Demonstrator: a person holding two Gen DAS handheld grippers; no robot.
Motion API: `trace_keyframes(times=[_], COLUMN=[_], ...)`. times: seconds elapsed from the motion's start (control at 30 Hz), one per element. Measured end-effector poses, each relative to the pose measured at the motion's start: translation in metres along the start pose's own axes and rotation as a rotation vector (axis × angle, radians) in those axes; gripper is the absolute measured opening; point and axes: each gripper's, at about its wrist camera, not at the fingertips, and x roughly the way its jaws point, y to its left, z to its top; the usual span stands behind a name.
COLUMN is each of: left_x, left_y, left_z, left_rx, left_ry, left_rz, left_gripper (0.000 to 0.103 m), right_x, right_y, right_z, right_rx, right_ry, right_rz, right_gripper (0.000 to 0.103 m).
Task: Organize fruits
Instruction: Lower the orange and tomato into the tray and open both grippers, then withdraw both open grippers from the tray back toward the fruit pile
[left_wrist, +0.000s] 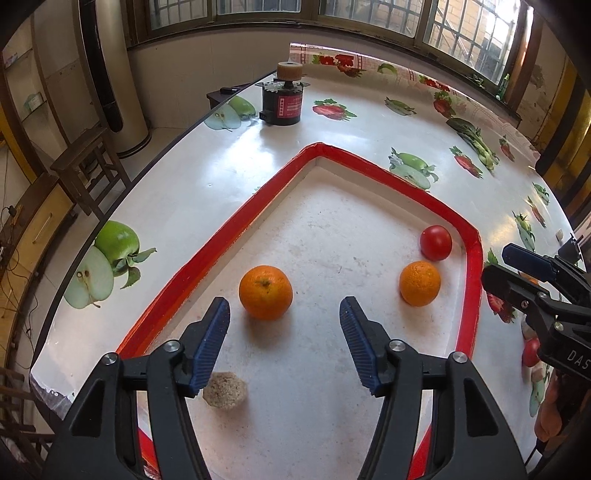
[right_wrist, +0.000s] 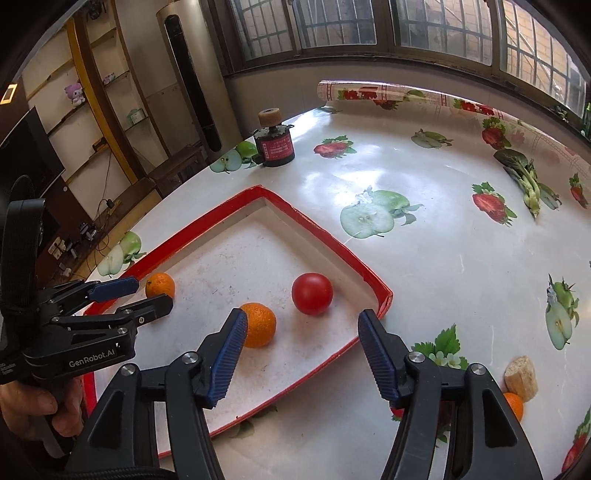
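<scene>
Two oranges (left_wrist: 265, 291) (left_wrist: 420, 283) and a tomato (left_wrist: 436, 242) lay in the red tray (left_wrist: 207, 254). Both grippers, left (left_wrist: 284, 314) and right (right_wrist: 303, 328), hung released, jaws empty.

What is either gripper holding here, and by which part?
Nothing. The left gripper and the right gripper both have open, empty jaws; two oranges and the tomato lie loose in the red-rimmed tray.

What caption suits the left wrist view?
Left claw open above a red-rimmed tray holding two oranges and a tomato.
</scene>
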Motion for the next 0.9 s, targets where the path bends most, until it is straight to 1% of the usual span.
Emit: trace_keyframes(times=[0.17,0.43,0.57,0.9], left_x=[-0.013,-0.035,-0.044,-0.061], left_y=[-0.005,-0.023,-0.031,-0.049], left_z=[-0.008,-0.015,-0.019,-0.028], left_rx=[0.003,0.026,0.040,0.056], left_ry=[-0.023,-0.069,-0.088,-0.122], left_rz=[-0.010,-0.039,-0.051,-0.079], left_gripper=[0.061,0.061,0.061,0.061], right_x=[-0.025,-0.056,-0.066,-0.097], right_y=[-0.004,-0.021,-0.034,-0.056], right_z=[-0.014,-0.038,-0.051,-0.075], right_rx=[-0.005,0.009,0.040,0.091], right_ry=[-0.023,-0.045,-0.043,-0.073], right_rz=[-0.017,-0.051,-0.068,-0.101], right_gripper=[0.064,0.064,0.064,0.064])
